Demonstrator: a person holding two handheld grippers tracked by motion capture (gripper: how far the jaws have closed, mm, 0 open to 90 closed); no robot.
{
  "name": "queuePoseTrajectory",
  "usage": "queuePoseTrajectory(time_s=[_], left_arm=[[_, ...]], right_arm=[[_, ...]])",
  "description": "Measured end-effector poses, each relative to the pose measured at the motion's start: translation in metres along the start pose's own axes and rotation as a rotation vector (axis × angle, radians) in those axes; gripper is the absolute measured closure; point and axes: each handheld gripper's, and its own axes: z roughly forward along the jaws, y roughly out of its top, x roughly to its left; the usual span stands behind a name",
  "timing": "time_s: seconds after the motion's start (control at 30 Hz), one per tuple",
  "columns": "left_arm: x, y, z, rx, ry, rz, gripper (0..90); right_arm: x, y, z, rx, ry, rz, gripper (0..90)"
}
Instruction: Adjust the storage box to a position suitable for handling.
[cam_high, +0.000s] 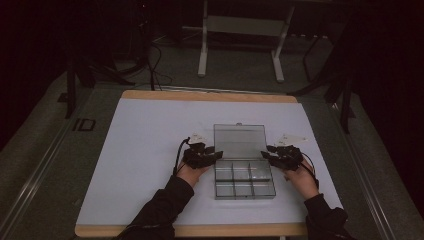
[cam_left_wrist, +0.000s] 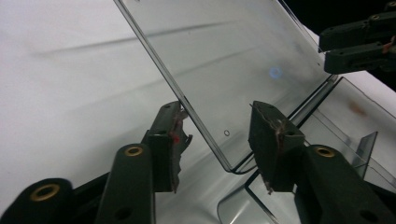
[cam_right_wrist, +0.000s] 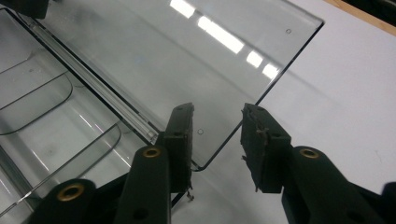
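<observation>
On the white surface, the person's left hand comes in from the near edge and holds the left gripper at the left side of a clear plastic compartment box. This box sits a little right of the middle of the surface, nearer the near edge than the far one, with its lid swung open and standing up at the far side of the tray. In the left gripper view the fingers stand apart on either side of the lid's lower corner, one on each face, with a gap showing on both sides, so they are not pressing on it. The tray's compartments lie in two rows of three. On the right, the right hand holds the right gripper at the lid's other side. In the right gripper view its fingers also stand apart, straddling the lid's near corner; whether the left one touches the plastic cannot be told.
</observation>
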Motion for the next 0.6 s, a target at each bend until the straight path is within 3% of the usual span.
queuePoseTrajectory(time_s=[0.1, 0.33, 0.43, 0.47, 0.5, 0.6], left_arm=[[0.000, 0.000, 0.000, 0.009, 0.015, 0.012, 52.9], [-0.005, 0.003, -0.003, 0.004, 0.006, 0.046, 45.9], [-0.006, 0.004, -0.007, -0.005, -0.020, 0.051, 33.9], [-0.006, 0.005, -0.008, 0.000, -0.048, 0.063, 26.5], [-0.007, 0.005, -0.009, 0.009, -0.045, 0.072, 16.1], [-0.008, 0.005, -0.011, 0.030, -0.048, 0.102, 12.9]], right_arm=[[-0.001, 0.000, 0.000, 0.000, 0.001, 0.005, 62.7], [-0.004, 0.000, -0.001, 0.009, 0.025, 0.023, 58.1], [-0.006, 0.001, -0.004, 0.006, 0.038, 0.033, 56.6], [-0.006, 0.002, -0.005, 0.008, 0.041, 0.032, 55.9], [-0.007, 0.002, -0.007, 0.014, 0.044, 0.034, 54.8], [-0.008, 0.003, -0.009, 0.015, 0.051, 0.034, 53.8]])
